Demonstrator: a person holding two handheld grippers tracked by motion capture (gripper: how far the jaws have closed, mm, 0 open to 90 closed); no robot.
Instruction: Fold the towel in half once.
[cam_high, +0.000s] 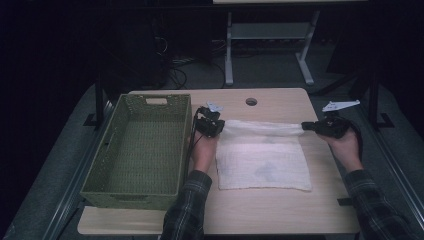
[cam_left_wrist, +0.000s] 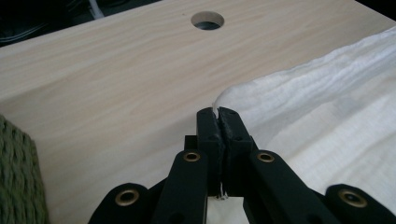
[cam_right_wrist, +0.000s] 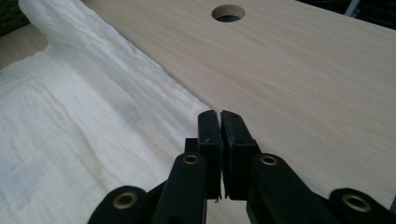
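Nearest to the camera, our two sleeves came in from the bottom edge, and between them the front hem of the white cloth lay flat on the wooden table, with the green woven basket standing empty just beside it on our left. Farther on, our left gripper was at the cloth's far left corner; in the left gripper view its jaws were pressed together and a little bit of white fabric stuck out between the tips, so it had that corner pinched. Our right gripper was at the far right corner, its jaws also closed, with the cloth's edge running up to them, so we judged that it held this corner too, though no fabric was visible at the tips. The far edge was stretched between both grippers and a little raised. We judged that the fold was only starting. The next move would need both grippers to lift together and carry the far edge toward us, onto the near hem, keeping it tight. Beyond the cloth was the round hole in the table
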